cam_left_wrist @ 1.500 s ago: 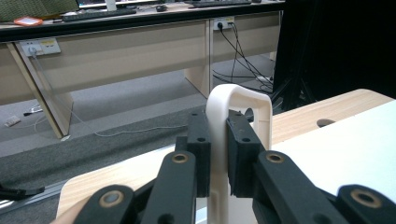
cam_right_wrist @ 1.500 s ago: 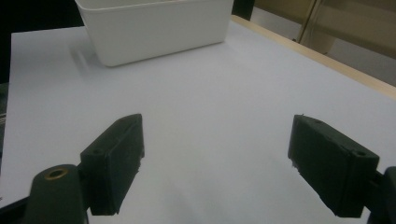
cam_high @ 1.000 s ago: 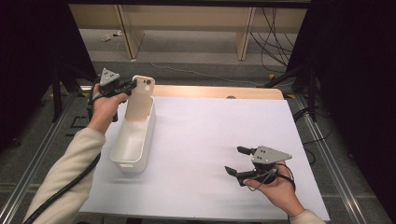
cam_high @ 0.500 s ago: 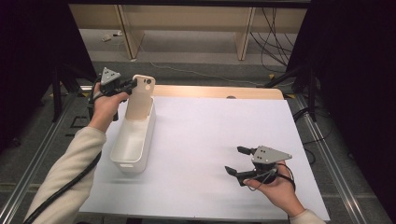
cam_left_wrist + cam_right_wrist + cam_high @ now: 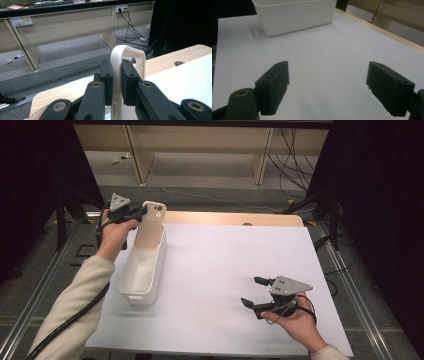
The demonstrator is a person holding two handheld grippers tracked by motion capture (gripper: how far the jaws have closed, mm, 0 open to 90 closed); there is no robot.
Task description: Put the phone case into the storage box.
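The white bin (image 5: 142, 267) is seen standing on the white sheet (image 5: 225, 285) at the left side of the table (image 5: 235, 218), its long axis running near to far. Its raised handle tab (image 5: 127, 65) at the far end is clamped between the jaws of the left claw (image 5: 117, 83), which are pressed against it on both sides. The right claw (image 5: 255, 291) is held over the near right of the sheet, jaws spread wide with nothing between them, well apart from the bin.
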